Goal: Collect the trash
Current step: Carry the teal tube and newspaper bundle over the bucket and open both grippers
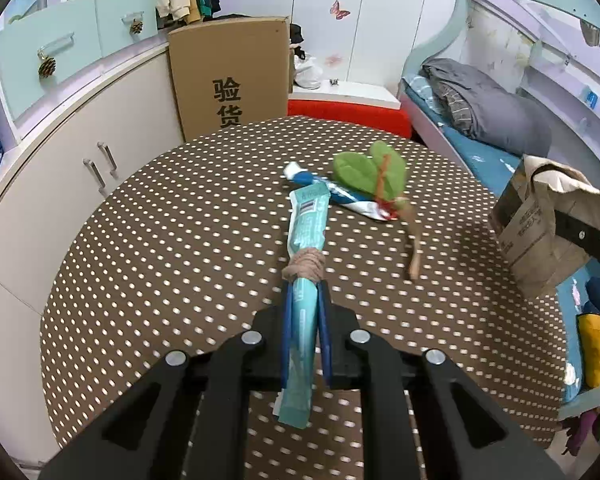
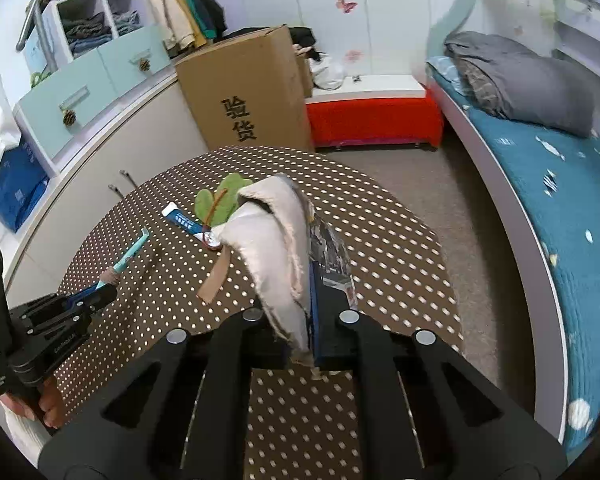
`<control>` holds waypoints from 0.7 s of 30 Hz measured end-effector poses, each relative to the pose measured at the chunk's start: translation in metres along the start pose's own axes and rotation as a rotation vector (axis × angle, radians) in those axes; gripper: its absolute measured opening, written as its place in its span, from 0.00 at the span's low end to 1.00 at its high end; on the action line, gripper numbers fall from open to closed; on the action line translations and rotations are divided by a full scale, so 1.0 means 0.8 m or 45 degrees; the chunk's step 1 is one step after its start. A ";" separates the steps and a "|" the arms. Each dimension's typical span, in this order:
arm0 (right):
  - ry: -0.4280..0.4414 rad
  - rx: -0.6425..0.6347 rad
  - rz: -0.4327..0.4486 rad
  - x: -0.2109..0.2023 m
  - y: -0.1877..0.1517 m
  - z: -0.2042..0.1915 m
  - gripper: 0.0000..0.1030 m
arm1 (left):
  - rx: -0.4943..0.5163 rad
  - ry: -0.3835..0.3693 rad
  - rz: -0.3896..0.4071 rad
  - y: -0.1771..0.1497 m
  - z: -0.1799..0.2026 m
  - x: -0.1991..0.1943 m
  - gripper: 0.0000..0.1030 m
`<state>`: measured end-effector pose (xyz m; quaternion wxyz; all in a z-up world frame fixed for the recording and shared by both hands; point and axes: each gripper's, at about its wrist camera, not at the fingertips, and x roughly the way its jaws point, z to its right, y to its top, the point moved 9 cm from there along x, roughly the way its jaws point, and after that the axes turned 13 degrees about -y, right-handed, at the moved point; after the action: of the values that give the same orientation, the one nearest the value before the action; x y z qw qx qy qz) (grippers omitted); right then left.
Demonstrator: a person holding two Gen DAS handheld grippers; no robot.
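Note:
My left gripper is shut on a long teal wrapper, which sticks out ahead of the blue fingers above the dotted brown table. A brown band wraps the fingertips. Beyond it lie a blue-and-white tube, green leaves on a red stem, and a tan strip. My right gripper is shut on the rim of a brown paper bag, held up over the table's right side. The right wrist view shows the left gripper with the wrapper; the left wrist view shows the bag.
A tall cardboard box stands behind the table, with a cream cabinet along the left. A red bench sits against the back wall. A bed with a grey blanket runs along the right. A hand grips the left tool.

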<state>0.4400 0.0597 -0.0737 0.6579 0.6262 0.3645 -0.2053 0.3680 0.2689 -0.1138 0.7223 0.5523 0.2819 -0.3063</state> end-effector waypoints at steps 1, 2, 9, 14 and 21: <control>0.009 0.015 0.000 -0.004 -0.003 0.004 0.06 | 0.007 -0.008 0.003 -0.001 0.007 -0.001 0.11; 0.018 0.030 -0.004 -0.009 -0.005 0.011 0.06 | 0.019 -0.011 0.004 -0.001 0.014 -0.002 0.11; 0.007 0.114 -0.003 -0.032 -0.020 0.055 0.06 | 0.102 -0.057 0.005 -0.003 0.074 -0.001 0.11; -0.038 0.190 0.009 -0.050 -0.033 0.103 0.06 | 0.177 -0.097 -0.007 -0.002 0.126 0.008 0.11; -0.112 0.286 0.033 -0.083 -0.059 0.175 0.06 | 0.306 -0.201 -0.034 -0.011 0.220 0.027 0.11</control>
<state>0.3941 -0.0951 -0.0637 0.6015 0.6911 0.3017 -0.2636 0.3874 0.0939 -0.0946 0.6668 0.6051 0.1928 -0.3899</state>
